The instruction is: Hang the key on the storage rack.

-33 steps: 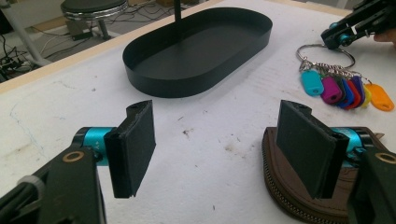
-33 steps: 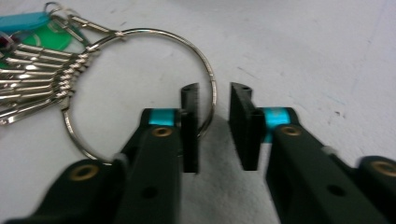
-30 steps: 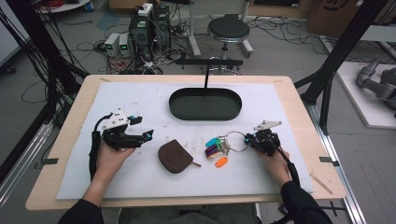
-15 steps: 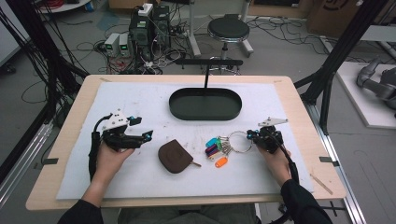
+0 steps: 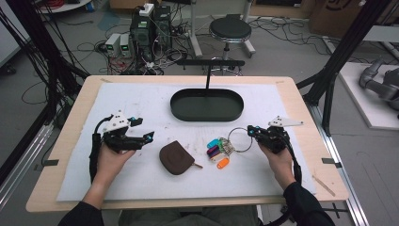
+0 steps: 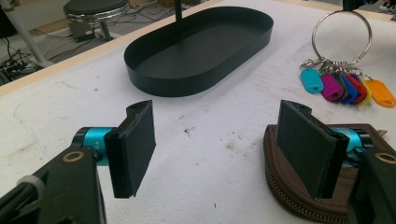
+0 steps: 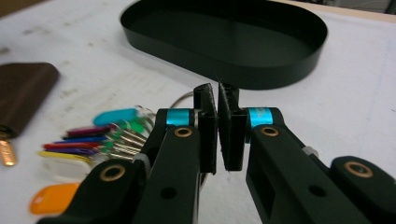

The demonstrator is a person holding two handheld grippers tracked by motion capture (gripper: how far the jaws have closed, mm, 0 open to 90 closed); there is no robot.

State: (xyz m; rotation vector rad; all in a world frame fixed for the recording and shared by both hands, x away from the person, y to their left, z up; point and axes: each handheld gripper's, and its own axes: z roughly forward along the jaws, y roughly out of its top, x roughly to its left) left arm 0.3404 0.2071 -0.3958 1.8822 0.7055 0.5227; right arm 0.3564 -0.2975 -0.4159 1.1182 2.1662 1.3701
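A bunch of keys with coloured tags (image 5: pixel 217 150) lies right of the table's middle, on a big metal key ring (image 5: pixel 240 140). My right gripper (image 5: pixel 251 131) is shut on that ring's right side, and the ring stands tilted up off the mat. In the right gripper view the pads (image 7: pixel 207 116) are pressed together with the ring coming out on their left, above the tags (image 7: pixel 107 135). A brown zip pouch (image 5: pixel 175 158) lies left of the keys. My left gripper (image 5: pixel 143 128) hovers open just left of the pouch (image 6: pixel 285 184), holding nothing.
A black oval tray (image 5: pixel 207 117) with an upright post (image 5: pixel 207 77) stands behind the keys, mid-table. A white mat (image 5: pixel 141 99) covers most of the wooden top. Beyond the far edge are a stool (image 5: pixel 230 30) and cables on the floor.
My right gripper has closed on the key ring and risen slightly, tipping the ring up from the mat. The left hand has kept still.
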